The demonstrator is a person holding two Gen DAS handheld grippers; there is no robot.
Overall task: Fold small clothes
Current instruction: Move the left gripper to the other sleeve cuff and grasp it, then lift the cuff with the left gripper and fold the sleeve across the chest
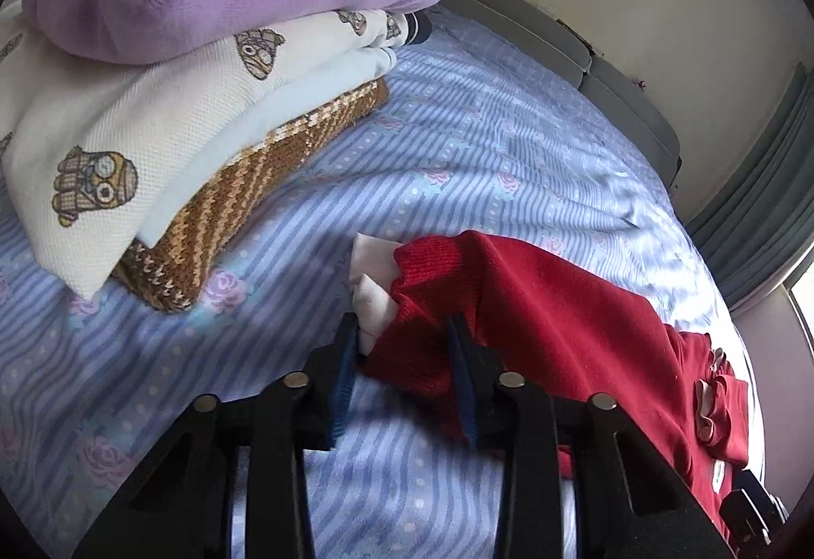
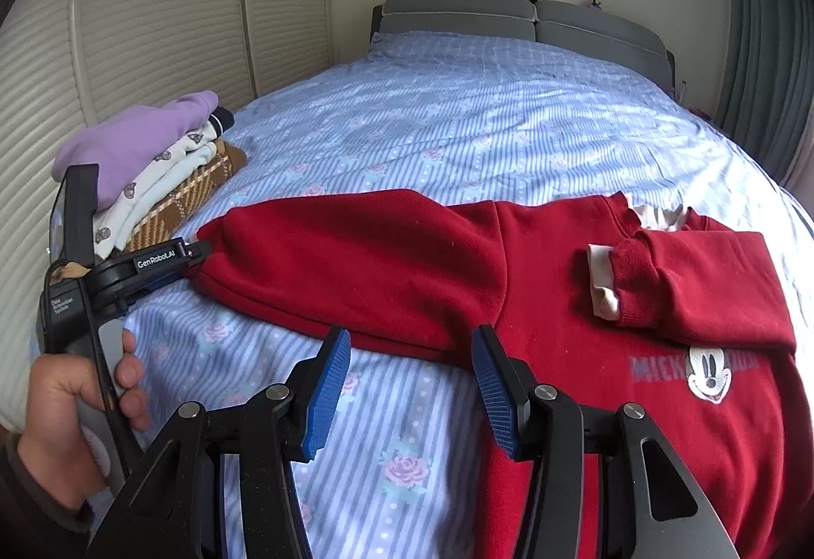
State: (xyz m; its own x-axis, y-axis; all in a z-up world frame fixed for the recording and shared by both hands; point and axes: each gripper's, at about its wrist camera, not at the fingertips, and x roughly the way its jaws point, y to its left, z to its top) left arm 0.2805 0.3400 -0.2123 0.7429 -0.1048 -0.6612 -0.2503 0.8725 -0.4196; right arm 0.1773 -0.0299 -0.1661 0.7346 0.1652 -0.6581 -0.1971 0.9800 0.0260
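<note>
Left wrist: left gripper (image 1: 404, 330) clamps red sweatshirt (image 1: 559, 304) cuff; right gripper (image 2: 412, 355) agape.

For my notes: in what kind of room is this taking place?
Most likely a bedroom: a bed with a flowered sheet, a grey padded headboard, and curtains beside it.

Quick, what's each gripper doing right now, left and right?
Left gripper: closed on the red sweater's sleeve cuff.
Right gripper: open, holding nothing, at the sweater's lower edge.

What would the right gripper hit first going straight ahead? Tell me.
The red sweatshirt: the open right gripper points at its near edge, where sleeve meets body, though depth is unclear.
</note>
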